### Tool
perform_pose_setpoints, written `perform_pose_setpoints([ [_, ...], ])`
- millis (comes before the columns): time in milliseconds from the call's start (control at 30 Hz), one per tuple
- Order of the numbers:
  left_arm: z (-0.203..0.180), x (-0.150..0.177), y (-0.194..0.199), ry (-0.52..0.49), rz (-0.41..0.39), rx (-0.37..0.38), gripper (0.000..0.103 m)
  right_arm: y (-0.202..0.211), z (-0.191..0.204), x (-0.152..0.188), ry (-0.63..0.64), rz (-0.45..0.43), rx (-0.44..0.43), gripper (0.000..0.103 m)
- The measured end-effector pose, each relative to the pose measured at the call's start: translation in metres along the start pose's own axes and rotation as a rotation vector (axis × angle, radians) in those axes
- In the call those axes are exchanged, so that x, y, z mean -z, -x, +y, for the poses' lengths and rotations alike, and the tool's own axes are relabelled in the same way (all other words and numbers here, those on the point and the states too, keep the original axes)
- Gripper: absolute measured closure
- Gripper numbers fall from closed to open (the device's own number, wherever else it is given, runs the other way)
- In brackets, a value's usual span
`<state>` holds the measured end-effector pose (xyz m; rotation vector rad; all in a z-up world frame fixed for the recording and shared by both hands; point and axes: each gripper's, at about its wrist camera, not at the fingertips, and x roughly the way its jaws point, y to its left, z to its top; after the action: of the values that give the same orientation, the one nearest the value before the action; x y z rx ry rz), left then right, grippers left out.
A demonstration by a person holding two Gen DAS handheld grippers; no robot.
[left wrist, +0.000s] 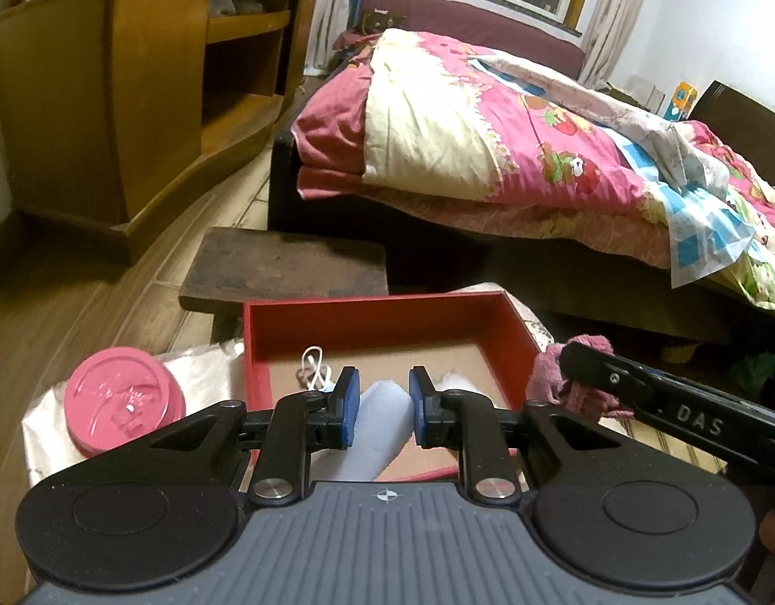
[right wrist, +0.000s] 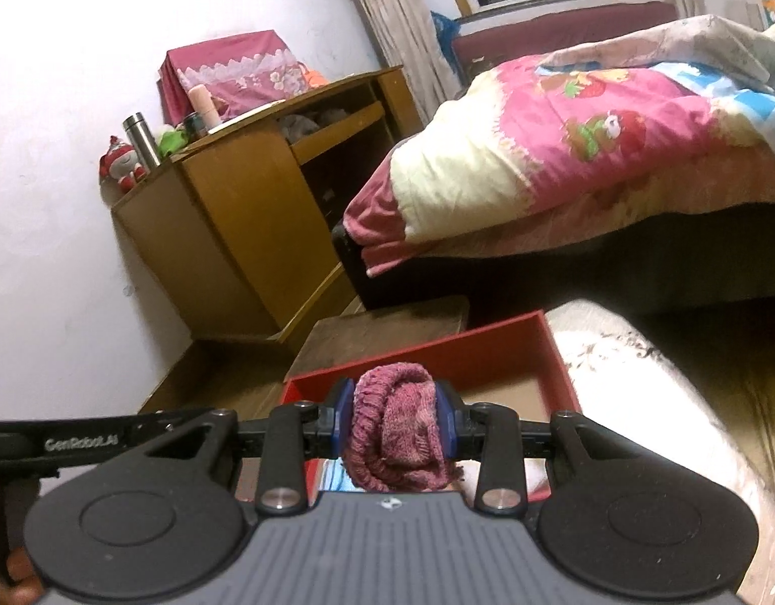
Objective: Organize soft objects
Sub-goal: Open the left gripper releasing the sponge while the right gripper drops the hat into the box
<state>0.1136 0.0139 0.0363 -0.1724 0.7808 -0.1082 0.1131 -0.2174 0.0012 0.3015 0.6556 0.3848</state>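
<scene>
A red box (left wrist: 337, 322) with a brown cardboard floor stands on a covered surface in front of me. My left gripper (left wrist: 384, 403) is shut on a pale blue-white soft cloth item (left wrist: 382, 428) over the box's near side. A white cord (left wrist: 314, 368) lies inside the box at the left. My right gripper (right wrist: 397, 418) is shut on a rolled pink knitted item (right wrist: 395, 433), held above the red box (right wrist: 488, 348). In the left wrist view the pink knit (left wrist: 553, 378) hangs beside the box's right wall.
A pink round lid (left wrist: 122, 398) lies left of the box on a white cover. A dark wooden stool (left wrist: 286, 267) stands behind the box. A bed with a pink quilt (left wrist: 488, 136) is at the right, a wooden cabinet (left wrist: 135, 101) at the left.
</scene>
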Motion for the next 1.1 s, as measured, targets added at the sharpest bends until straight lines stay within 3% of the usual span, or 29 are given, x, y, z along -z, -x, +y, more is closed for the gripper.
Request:
perform_pose_setpoints([
  [733,-0.006,-0.015,-0.046,-0.028,0.028,-0.047,0.083,-0.053,-0.024,-0.022,0.023,0.009,0.093,0.096],
  [867,-0.003,-0.014,-0.054,-0.029,0.043,-0.056,0.077,-0.071,-0.028,-0.025,0.035,0.031,0.097,0.094],
  [900,-0.002,-0.014,-0.056,-0.023,0.048,-0.061,0.073,-0.076,-0.029,-0.026,0.030,0.049,0.097,0.091],
  [967,-0.001,-0.013,-0.060,-0.025,0.059,-0.060,0.067,-0.084,-0.032,-0.025,0.018,0.082,0.083,0.062],
  [1000,-0.001,-0.012,-0.061,-0.031,0.062,-0.060,0.061,-0.085,-0.031,-0.024,0.021,0.088,0.083,0.056],
  [1100,-0.003,-0.012,-0.059,-0.043,0.052,-0.075,0.052,-0.081,-0.026,-0.021,0.062,0.071,0.106,0.052],
])
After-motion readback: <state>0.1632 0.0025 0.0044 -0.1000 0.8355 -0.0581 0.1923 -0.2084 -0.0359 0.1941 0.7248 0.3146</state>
